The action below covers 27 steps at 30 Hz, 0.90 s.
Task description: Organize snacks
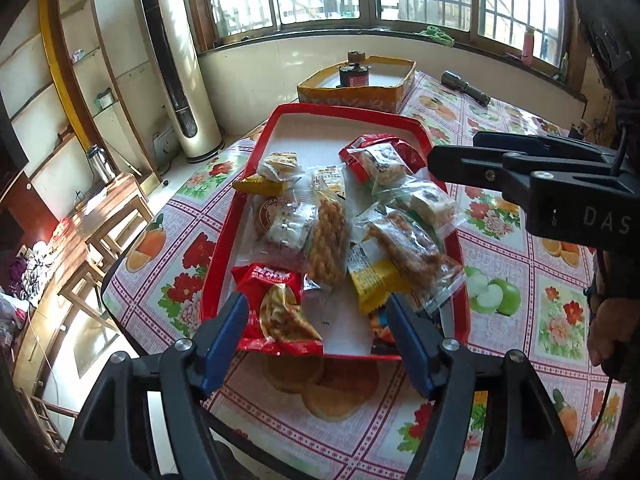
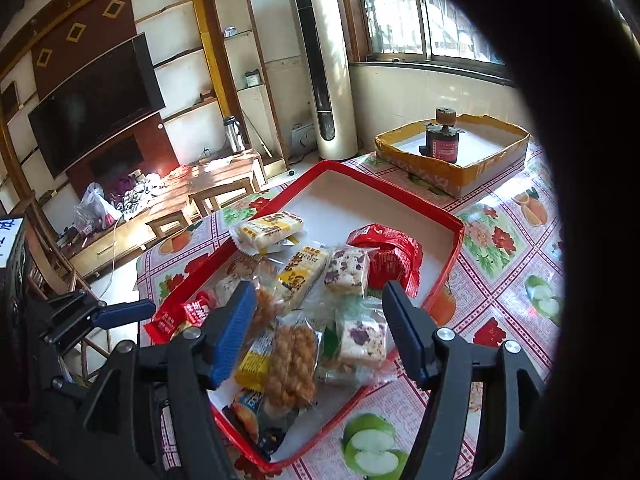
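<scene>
A red-rimmed rectangular plastic tray [image 1: 412,121] with a white floor sits on the flower-and-fruit-print tablecloth [image 1: 500,280], its near half heaped with wrapped snacks. At the tray's near left corner lies a red crinkled packet [image 1: 276,304]; in the middle, a clear-wrapped twisted fried dough stick [image 1: 330,232]; toward the right edge, a clear pack of nougat squares [image 2: 362,338]. The tray's far half is bare white. The left gripper [image 1: 318,322] hovers over the near rim with its blue-padded jaws spread wide and empty; the right gripper [image 2: 320,308] hangs over the heap, jaws apart, gripping nothing. Beyond the tray's far edge stands a shallow orange cardboard box [image 1: 352,94] holding a dark cylindrical jar [image 1: 354,72], with a dark metal flashlight [image 1: 466,87] farther right.
</scene>
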{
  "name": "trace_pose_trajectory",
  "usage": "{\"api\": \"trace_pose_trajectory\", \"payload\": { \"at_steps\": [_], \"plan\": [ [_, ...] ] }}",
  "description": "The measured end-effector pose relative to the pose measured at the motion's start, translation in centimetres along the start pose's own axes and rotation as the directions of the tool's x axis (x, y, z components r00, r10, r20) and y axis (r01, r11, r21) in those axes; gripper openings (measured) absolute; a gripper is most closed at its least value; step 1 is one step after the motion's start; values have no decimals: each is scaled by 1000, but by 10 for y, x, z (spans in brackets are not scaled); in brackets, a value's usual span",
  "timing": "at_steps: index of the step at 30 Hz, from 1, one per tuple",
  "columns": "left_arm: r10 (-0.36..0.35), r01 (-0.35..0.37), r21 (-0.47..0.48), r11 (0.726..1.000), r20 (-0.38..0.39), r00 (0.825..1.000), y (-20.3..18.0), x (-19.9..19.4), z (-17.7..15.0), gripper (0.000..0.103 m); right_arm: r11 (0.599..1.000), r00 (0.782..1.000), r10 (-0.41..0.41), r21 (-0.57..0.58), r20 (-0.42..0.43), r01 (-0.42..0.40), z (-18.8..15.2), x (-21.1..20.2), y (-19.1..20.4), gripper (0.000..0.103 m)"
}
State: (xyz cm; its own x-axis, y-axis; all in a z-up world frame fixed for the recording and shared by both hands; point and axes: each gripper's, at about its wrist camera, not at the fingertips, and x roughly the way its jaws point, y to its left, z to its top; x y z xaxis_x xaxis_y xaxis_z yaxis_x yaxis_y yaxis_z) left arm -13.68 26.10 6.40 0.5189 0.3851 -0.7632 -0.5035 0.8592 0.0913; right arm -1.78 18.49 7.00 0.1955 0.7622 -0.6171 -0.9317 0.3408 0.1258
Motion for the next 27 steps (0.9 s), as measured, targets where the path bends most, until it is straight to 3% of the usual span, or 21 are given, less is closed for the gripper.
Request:
{"api": "trace_pose_trajectory", "payload": {
  "at_steps": [11,16,27],
  "plan": [
    [-41,40,-3,999,-19,999,7,-15,-27,73,988,996,82,-131,-28,-85,-44,-41,17,75],
    [-52,52,-6,999,-27,998,8,-21,-34,75,976,992,118,-181,-38,-123,-51,-44,26,77],
    [-54,54,-6,999,26,998,11,-35,-39,76,973,992,116,-193,-45,-123,-57,-43,36,77]
  ]
}}
